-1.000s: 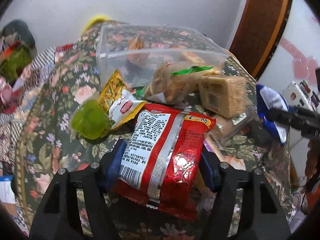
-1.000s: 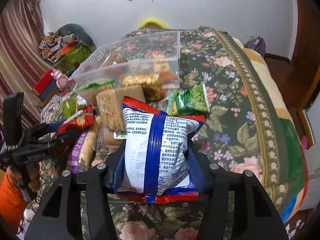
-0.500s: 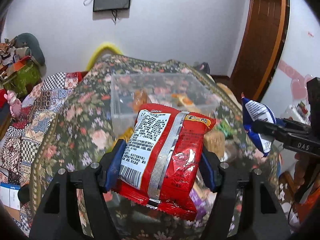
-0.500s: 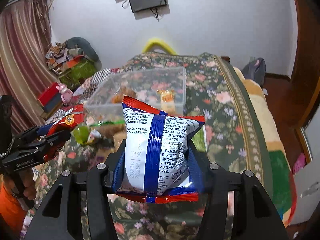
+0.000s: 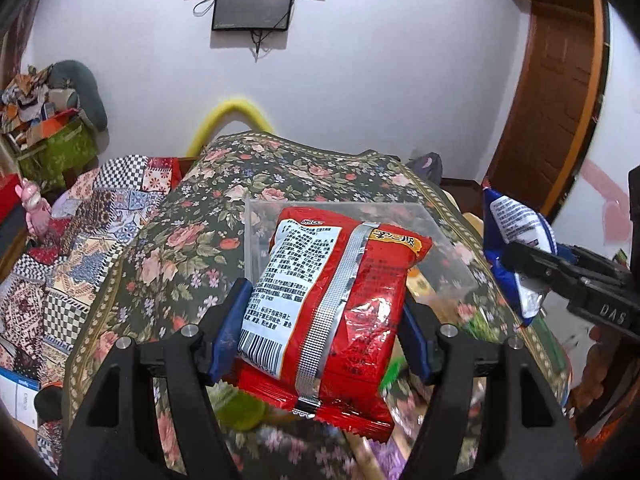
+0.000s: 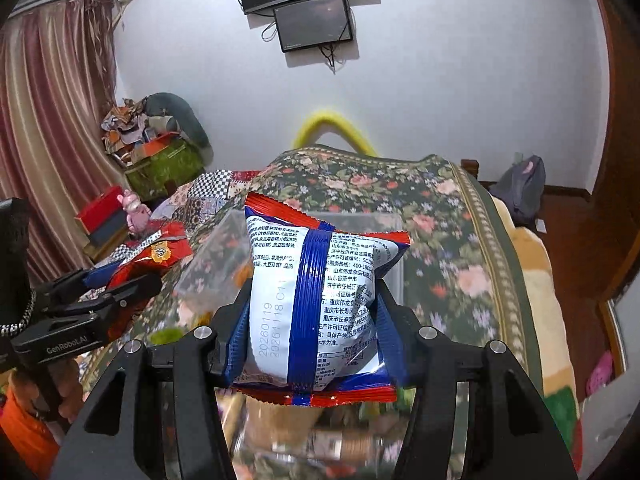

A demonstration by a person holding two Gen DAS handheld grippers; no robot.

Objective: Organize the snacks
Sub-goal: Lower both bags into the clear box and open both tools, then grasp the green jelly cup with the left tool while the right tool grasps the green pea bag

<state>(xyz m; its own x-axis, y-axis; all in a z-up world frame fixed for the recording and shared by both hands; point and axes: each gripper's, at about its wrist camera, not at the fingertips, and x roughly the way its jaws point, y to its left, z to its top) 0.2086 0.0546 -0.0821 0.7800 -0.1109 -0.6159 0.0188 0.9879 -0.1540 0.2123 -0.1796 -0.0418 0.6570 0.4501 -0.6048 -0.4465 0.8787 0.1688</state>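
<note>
Red foil snack packet (image 5: 336, 300) pinched in left gripper (image 5: 320, 332), blue-and-white snack bag (image 6: 316, 304) pinched in right gripper (image 6: 310, 328); both are held in the air near the clear plastic bin (image 5: 256, 232) on the floral bedspread (image 5: 180, 240). Neither binned yet. A few snacks show inside; loose ones blur below.

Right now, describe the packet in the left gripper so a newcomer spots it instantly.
On the floral bedspread lies a clear plastic bin. In front of it the left gripper pinches a red foil snack packet with a white printed panel, barcode and silver seam. The right gripper's packet is blue and white.
</note>
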